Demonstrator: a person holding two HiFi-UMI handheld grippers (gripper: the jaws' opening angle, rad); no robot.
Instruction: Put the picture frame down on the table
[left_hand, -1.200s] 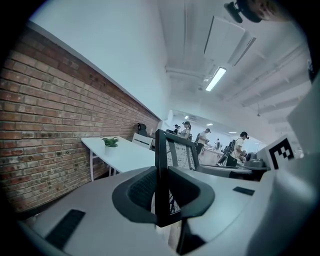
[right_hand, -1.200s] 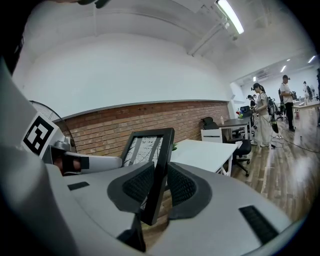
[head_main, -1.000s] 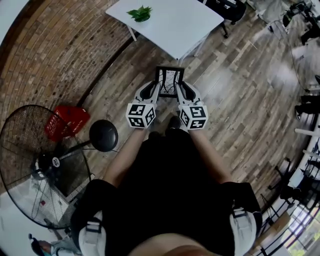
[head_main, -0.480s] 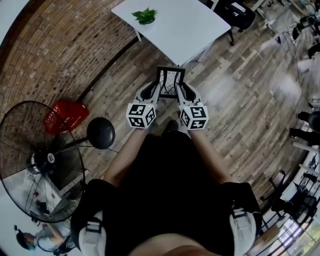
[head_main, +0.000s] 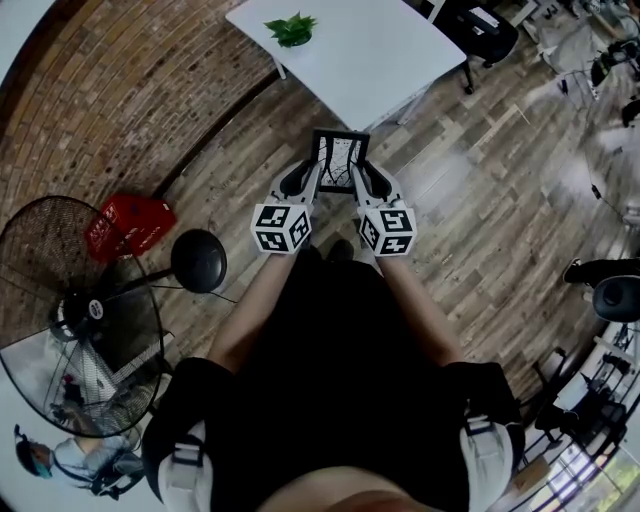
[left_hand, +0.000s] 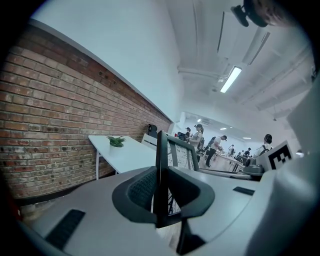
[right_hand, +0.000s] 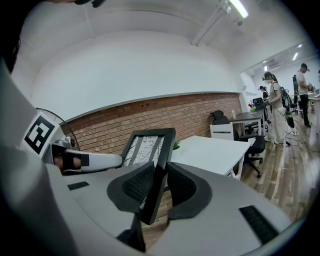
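Note:
A black picture frame (head_main: 340, 160) with a line drawing in it is held in the air between both grippers, over the wooden floor and short of the table. My left gripper (head_main: 312, 176) is shut on the frame's left edge (left_hand: 161, 180). My right gripper (head_main: 361, 177) is shut on its right edge (right_hand: 157, 185). The frame stands nearly upright and faces me. The white table (head_main: 380, 50) lies ahead of the frame, with a small green plant (head_main: 292, 28) near its far left corner.
A brick wall (head_main: 120, 90) runs along the left. A red basket (head_main: 128, 223) and a large black standing fan (head_main: 90, 320) are on the floor at my left. Black office chairs (head_main: 480, 30) stand beyond the table. People stand at distant desks (right_hand: 277, 107).
The table has drawn slightly nearer and shifted right in the head view; the fan and basket slid left. Both grippers keep their hold on the frame.

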